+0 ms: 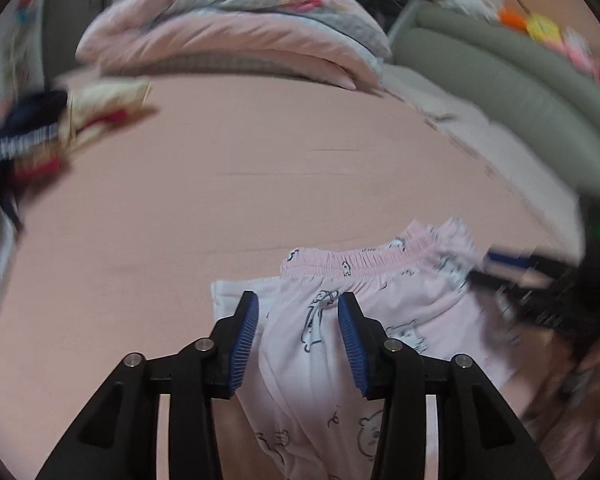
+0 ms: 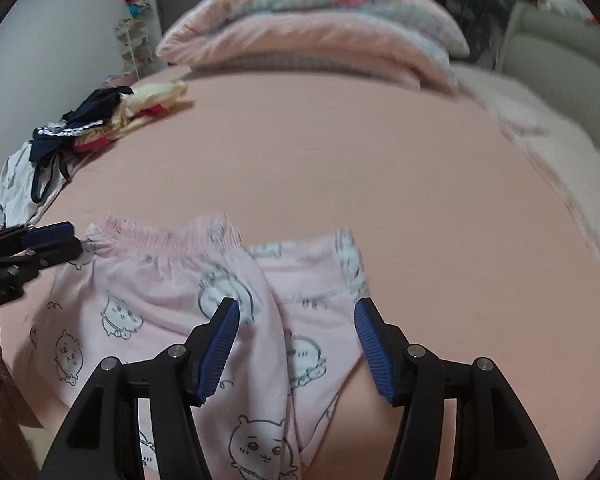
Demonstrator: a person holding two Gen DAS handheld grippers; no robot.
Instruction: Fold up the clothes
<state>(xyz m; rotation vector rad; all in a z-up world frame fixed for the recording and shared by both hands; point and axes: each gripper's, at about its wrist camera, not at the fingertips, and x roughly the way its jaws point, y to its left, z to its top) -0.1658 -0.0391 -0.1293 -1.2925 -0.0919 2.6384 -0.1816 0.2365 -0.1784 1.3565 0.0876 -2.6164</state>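
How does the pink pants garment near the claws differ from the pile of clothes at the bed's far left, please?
The pants are pale pink with cartoon prints; the pile mixes navy, white, cream and red. The pants lie spread out, one piece; the pile is bunched, several pieces. Both rest on the pink bed.

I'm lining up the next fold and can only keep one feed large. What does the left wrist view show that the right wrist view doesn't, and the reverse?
Only the left wrist view: the right gripper coming in at the right edge, by the pants' waistband, and bright toys on the grey headboard.

Only the right wrist view: the left gripper at the left edge by the waistband, and a small shelf against the wall.

Both: the pink printed pants on the pink bed sheet, the folded quilt behind, and the pile of clothes.
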